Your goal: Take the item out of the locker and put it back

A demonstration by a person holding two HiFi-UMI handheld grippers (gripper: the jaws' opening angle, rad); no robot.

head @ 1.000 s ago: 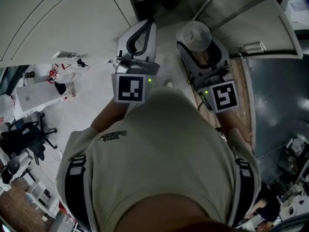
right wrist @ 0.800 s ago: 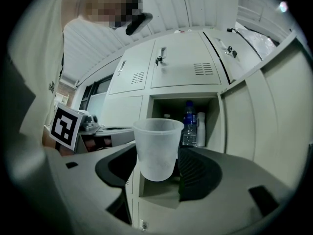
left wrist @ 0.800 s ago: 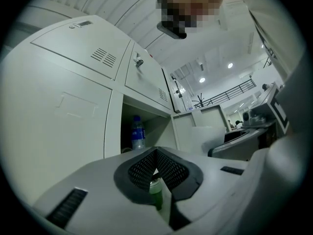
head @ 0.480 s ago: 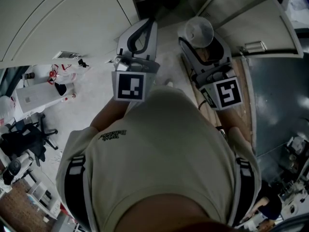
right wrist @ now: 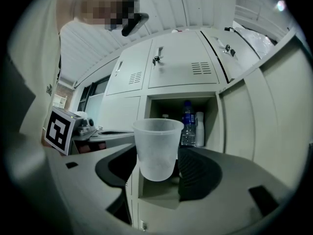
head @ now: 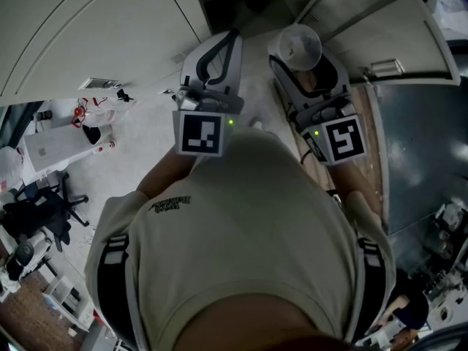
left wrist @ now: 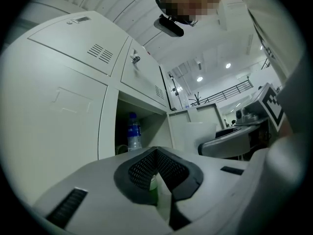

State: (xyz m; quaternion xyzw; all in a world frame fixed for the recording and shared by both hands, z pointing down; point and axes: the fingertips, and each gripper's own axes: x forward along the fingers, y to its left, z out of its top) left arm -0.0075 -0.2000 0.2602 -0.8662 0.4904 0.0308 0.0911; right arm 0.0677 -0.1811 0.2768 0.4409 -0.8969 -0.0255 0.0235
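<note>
Held in the right gripper: a translucent, frosted plastic cup, plain on the side that shows. Jaws spread wide, dark ribbed pads pressed against its lower sides. Upright in the grip, long axis vertical, open mouth up, narrower base down between the pads. Out in front of the open locker compartment, not inside it.

From the head view, seen from above: the cup as a pale round at the far end of the right gripper, close to the locker front.

Closed together on the left gripper: meshed pads meeting in a point, holding nothing that can be made out. Raised just left of the right one in the head view, left gripper apart from the cup and pointing toward the grey locker doors.

Inside the compartment, toward the back: a clear bottle with blue cap and blue label, upright, and just right of it a white bottle, also upright. Print on the blue label too small to read. Blue-labelled bottle showing in the left gripper view too.

On the marker cubes, black-and-white square patterns only, no letters. On the back of the person's pale shirt, a small dark print, too small to read.
</note>
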